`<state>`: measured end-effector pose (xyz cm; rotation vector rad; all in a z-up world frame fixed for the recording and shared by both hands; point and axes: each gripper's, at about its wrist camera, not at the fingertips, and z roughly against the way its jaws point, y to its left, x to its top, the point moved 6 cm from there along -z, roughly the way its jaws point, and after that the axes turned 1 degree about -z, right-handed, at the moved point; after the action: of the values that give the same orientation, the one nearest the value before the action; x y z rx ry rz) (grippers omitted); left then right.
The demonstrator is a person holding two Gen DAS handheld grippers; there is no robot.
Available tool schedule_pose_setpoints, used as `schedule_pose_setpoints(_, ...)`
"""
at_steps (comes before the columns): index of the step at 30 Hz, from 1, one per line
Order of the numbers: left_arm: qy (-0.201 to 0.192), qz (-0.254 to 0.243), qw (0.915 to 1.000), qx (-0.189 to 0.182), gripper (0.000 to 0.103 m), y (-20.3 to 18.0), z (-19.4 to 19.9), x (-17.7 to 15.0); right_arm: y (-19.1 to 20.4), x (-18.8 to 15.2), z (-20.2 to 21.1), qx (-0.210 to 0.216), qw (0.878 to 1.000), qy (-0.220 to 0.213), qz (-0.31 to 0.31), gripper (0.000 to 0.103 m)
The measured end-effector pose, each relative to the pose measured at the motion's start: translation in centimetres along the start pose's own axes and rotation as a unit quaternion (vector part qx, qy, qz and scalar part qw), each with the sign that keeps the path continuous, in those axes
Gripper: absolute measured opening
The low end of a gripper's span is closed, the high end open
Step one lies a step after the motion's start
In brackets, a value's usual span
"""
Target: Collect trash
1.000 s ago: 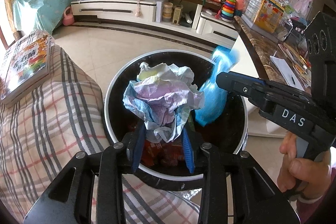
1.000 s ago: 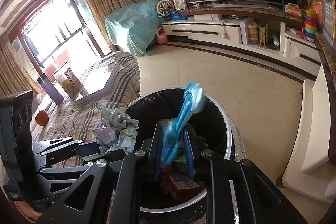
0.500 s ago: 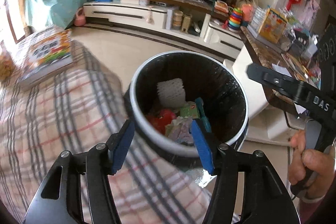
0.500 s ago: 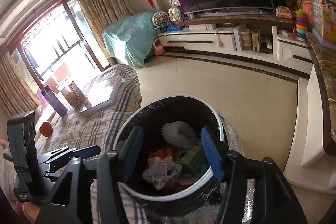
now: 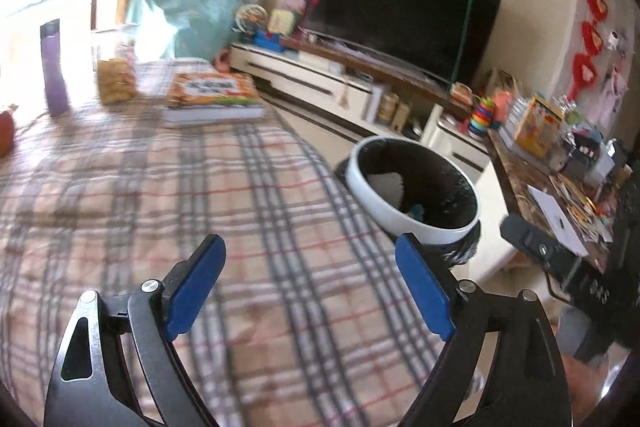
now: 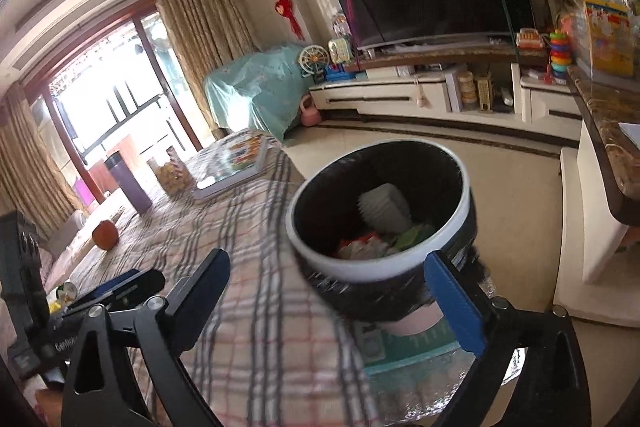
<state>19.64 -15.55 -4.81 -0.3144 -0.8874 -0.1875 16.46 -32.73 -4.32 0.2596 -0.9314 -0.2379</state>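
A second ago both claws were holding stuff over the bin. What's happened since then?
Both let go: the crumpled paper and the blue plastic dropped into the trash bin. The left gripper and right gripper now stand wide open and empty, pulled back from the bin over the plaid tablecloth. The bin, the book and the purple cup stayed put.

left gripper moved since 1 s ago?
Yes. The left gripper has pulled back from over the trash bin, now open and empty above the plaid cloth, bin ahead-right.
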Motion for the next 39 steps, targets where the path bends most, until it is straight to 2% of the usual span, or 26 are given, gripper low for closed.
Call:
schedule_pose_setpoints(7,-0.042,-0.023,0.9985,0.027,0.096,1.5,4.0,-0.8,3.3,-1.8,2.2,-0.022,0.999,-0.031,0.034,0.100)
schedule_pose_setpoints(11,-0.103,-0.028,0.9936,0.038,0.103,1.7,7.4,-0.1,5.5,-0.6,5.3,-0.047,0.991,-0.095,0.082,0.102)
schedule_pose_setpoints(13,-0.132,-0.038,0.9888,0.057,0.103,1.7,8.7,0.2,6.8,0.3,7.4,-0.061,0.981,-0.146,0.111,0.103)
schedule_pose_setpoints(16,-0.160,-0.049,0.9813,0.096,0.103,2.0,10.1,0.1,7.7,0.3,8.6,-0.094,0.971,-0.176,0.135,0.103)
schedule_pose_setpoints(18,-0.167,-0.053,0.9787,0.107,0.103,2.1,10.5,-0.3,7.8,0.0,8.3,-0.093,0.971,-0.174,0.135,0.103)
schedule_pose_setpoints(22,-0.163,-0.062,0.9775,0.119,0.103,2.2,10.1,-1.0,7.2,-1.6,7.0,-0.087,0.977,-0.152,0.120,0.103)
schedule_pose_setpoints(27,-0.155,-0.067,0.9765,0.134,0.103,2.3,9.7,-2.0,6.5,-3.2,6.4,-0.089,0.980,-0.147,0.105,0.103)
schedule_pose_setpoints(39,-0.161,-0.054,0.9750,0.143,0.103,2.6,10.2,-2.4,6.2,-3.8,6.7,-0.088,0.979,-0.153,0.101,0.103)
